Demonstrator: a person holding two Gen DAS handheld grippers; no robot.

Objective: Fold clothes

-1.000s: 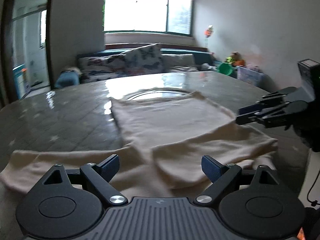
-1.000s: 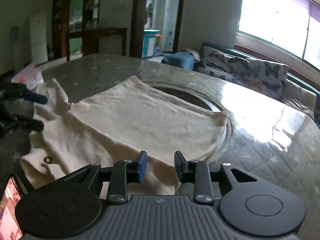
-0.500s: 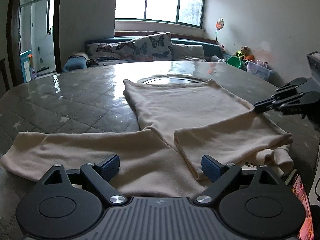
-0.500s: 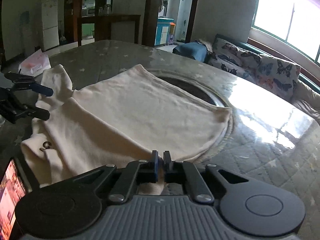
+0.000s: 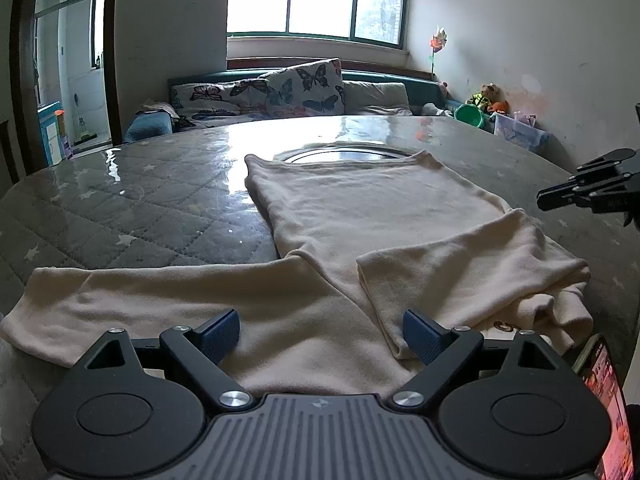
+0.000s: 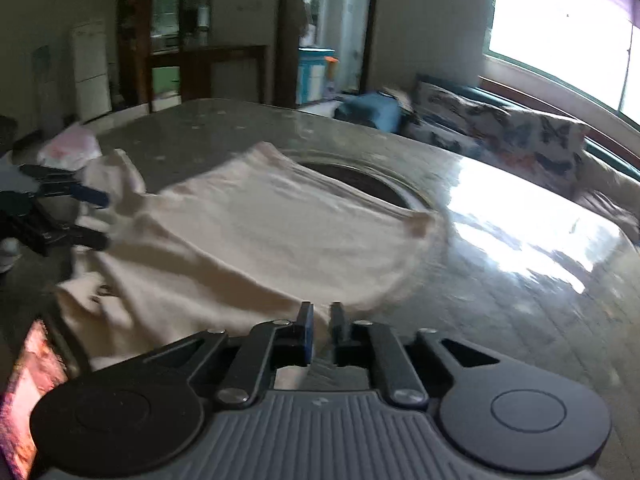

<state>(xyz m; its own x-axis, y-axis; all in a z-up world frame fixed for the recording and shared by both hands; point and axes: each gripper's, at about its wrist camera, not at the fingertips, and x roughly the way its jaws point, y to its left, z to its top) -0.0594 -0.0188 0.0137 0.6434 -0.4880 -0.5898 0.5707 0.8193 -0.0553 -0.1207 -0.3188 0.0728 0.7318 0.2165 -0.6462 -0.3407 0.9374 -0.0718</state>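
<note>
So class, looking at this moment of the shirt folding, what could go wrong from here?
1. The cream long-sleeved shirt lies partly over the table's round recess, so its hem may sag or snag there.
2. The phone sits at the table edge beside the bunched sleeve; dragging cloth could knock it off.
3. The left tool is open above the cloth, so nothing pins that side.

Cream long-sleeved top spread on grey quilted table
Left gripper is held wide apart above it; one sleeve is folded across.
</note>
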